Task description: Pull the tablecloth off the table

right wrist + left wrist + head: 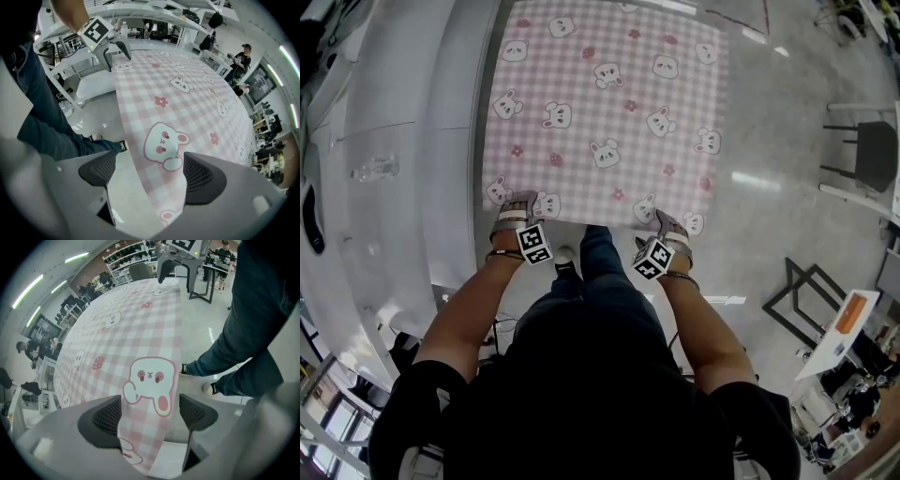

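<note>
Tablecloth [609, 112], pink-and-white check printed with cartoon bunnies, flowers and strawberries: spread flat over the table, near hem hanging past the edge that faces the person. Table top itself hidden under the fabric.

Left gripper [516, 212] at the near left corner of the cloth, pointing steeply down. Seen in its own view [150, 416]: 2 jaws apart, hanging hem [145, 427] between them, 1 printed bunny just above the gap. Fabric edge right beside the jaw on that view's left, clear gap to the other jaw; not pinched.

Right gripper [668, 225] at the near right corner, also pointing steeply down. In its own view [150, 173]: jaws spread wide, cloth edge [164, 197] running between them, close to the jaw on that view's right, bare floor [98, 117] showing beside the other jaw; nothing clamped.

Marker cubes [535, 243] [653, 259] just behind each gripper. Jeans-clad legs [591, 272] between the 2 arms, close to the hem. White bench [394, 141] beside the table on the left, dark chair [872, 155] well off to the right.
</note>
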`<state>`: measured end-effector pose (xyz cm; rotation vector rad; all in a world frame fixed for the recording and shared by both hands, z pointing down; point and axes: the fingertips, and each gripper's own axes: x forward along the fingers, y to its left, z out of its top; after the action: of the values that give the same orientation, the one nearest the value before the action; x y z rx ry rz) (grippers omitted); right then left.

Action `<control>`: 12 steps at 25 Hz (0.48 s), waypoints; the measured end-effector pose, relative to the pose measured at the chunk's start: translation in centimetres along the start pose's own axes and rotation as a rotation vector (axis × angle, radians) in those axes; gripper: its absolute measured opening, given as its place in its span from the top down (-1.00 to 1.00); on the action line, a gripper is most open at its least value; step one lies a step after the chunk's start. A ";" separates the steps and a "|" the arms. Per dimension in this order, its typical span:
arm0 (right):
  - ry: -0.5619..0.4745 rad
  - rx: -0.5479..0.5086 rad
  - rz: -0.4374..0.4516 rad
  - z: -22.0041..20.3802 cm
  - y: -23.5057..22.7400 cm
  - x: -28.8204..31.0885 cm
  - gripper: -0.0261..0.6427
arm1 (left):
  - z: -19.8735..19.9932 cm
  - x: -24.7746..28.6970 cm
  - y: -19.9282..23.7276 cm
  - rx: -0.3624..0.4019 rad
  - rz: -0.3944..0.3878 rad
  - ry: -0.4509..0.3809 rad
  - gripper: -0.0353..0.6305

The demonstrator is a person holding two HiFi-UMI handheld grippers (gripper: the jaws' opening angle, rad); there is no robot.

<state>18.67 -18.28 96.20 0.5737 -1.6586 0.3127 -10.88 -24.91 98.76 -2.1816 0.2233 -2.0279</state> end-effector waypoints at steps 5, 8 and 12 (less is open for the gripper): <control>0.058 -0.094 -0.049 -0.7 0.2 1.8 -0.58 | 0.5 1.1 0.2 0.062 0.053 -0.001 -0.26; 0.068 -0.094 -0.073 -1.0 -0.5 2.4 -0.62 | 0.8 1.3 0.7 0.061 0.073 0.001 -0.26; 0.114 -0.118 -0.125 -1.7 -1.2 3.4 -0.62 | 0.6 1.4 0.7 0.070 0.074 0.006 -0.26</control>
<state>20.43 -19.05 99.71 0.5573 -1.5131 0.1526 -10.17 -25.85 99.96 -2.0945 0.2271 -1.9723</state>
